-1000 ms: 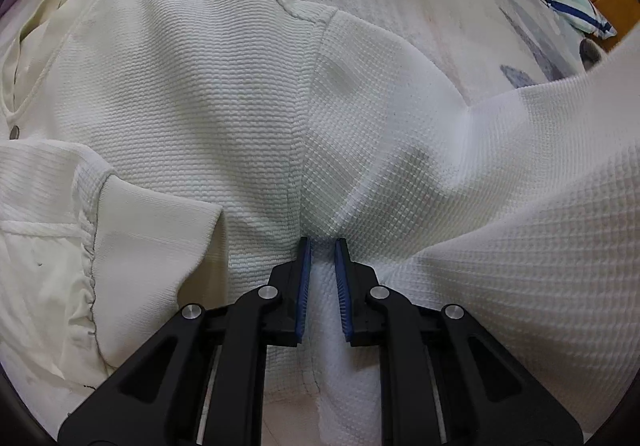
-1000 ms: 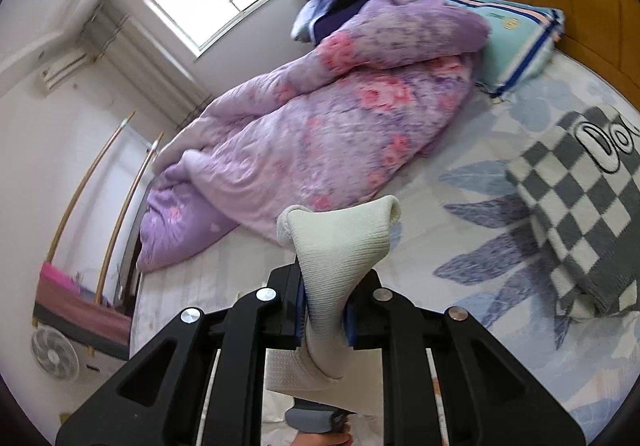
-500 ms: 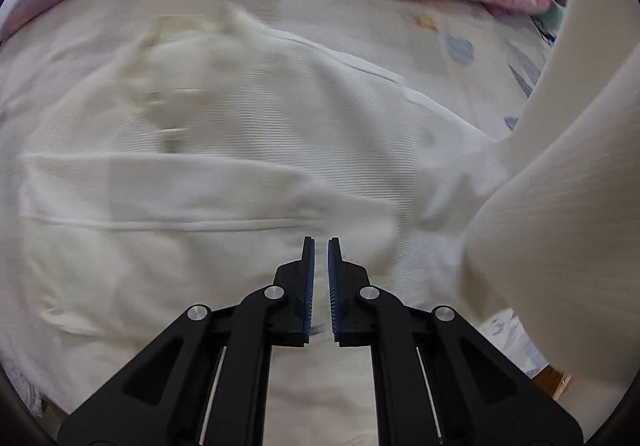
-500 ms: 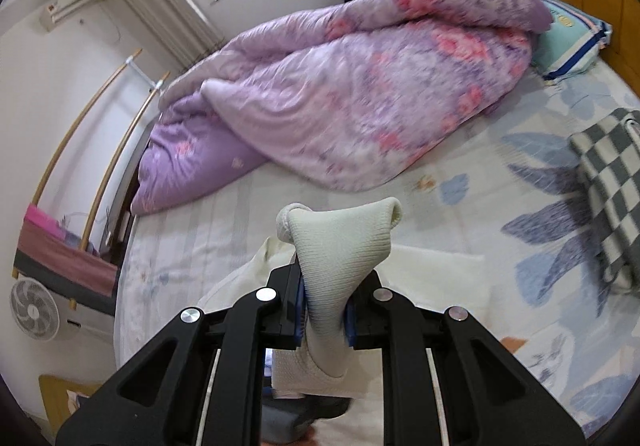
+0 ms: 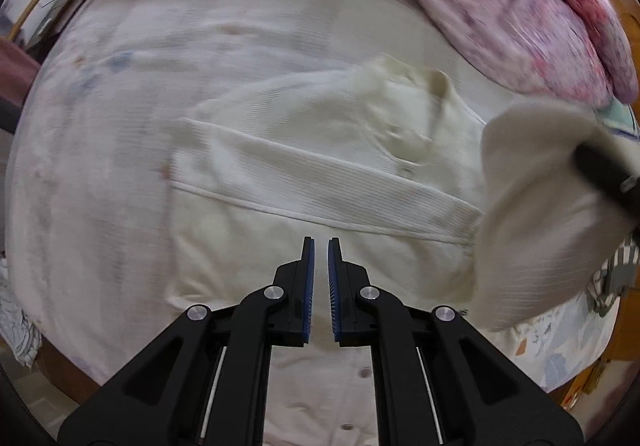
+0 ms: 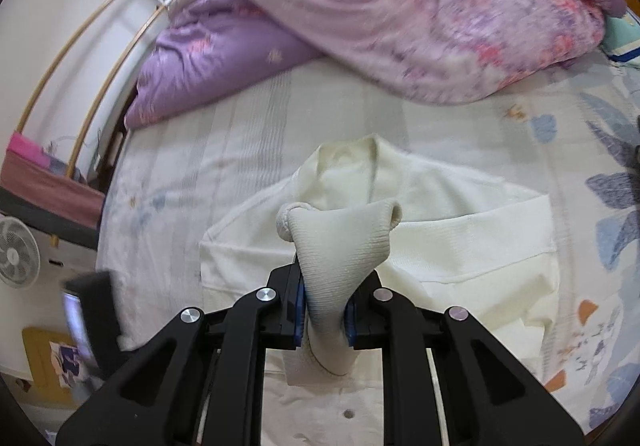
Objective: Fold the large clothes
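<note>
A cream waffle-knit top (image 5: 320, 166) lies flat on the bed, collar toward the quilt, with one sleeve folded across its chest. My left gripper (image 5: 321, 242) hangs high above its lower half, pointing down. Its jaws stand almost together with nothing between them. My right gripper (image 6: 325, 274) is shut on the ribbed cuff (image 6: 340, 238) of the other sleeve and holds it above the top's body (image 6: 460, 246). In the left wrist view that lifted sleeve (image 5: 540, 246) billows at the right, blurred.
A purple floral quilt (image 6: 400, 6) is heaped along the far side of the bed. The pale patterned sheet (image 5: 100, 146) spreads left of the top. A teal pillow (image 6: 624, 38) lies far right. A white fan (image 6: 16, 252) stands on the floor beyond the bed's left edge.
My left gripper let go of the cloth, its jaws drew together, and it rose and pulled back from the top. My right gripper carried the cuff down over the top's body.
</note>
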Demonstrator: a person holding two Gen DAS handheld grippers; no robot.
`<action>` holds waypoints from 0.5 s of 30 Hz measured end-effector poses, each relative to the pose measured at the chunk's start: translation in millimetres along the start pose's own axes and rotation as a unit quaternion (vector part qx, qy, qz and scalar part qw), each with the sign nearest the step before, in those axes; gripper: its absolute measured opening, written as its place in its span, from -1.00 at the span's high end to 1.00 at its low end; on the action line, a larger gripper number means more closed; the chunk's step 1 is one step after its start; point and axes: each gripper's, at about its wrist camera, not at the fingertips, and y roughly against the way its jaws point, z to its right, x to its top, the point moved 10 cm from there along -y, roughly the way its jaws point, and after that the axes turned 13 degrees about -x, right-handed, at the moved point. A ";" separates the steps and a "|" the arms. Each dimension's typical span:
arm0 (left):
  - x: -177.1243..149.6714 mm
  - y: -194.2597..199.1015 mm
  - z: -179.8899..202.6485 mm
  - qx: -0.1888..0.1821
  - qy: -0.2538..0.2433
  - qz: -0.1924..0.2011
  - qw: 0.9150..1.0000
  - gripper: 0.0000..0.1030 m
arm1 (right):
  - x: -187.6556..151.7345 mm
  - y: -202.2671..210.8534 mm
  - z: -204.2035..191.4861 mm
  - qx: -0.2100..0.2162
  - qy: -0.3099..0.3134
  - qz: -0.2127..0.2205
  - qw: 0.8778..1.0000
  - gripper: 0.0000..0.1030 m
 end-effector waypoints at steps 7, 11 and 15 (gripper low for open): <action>14.0 12.3 -57.6 0.021 0.019 0.003 1.000 0.85 | -25.2 -53.8 -52.2 -0.004 0.036 -0.044 0.998 0.72; 17.8 13.9 -78.8 0.025 0.028 0.010 0.999 0.64 | -39.9 -70.6 -88.8 0.102 0.023 -0.088 0.991 -0.32; 18.9 15.1 -90.7 0.040 0.029 0.022 0.999 -0.02 | -38.2 -69.2 -92.5 0.113 0.001 -0.073 0.991 -0.85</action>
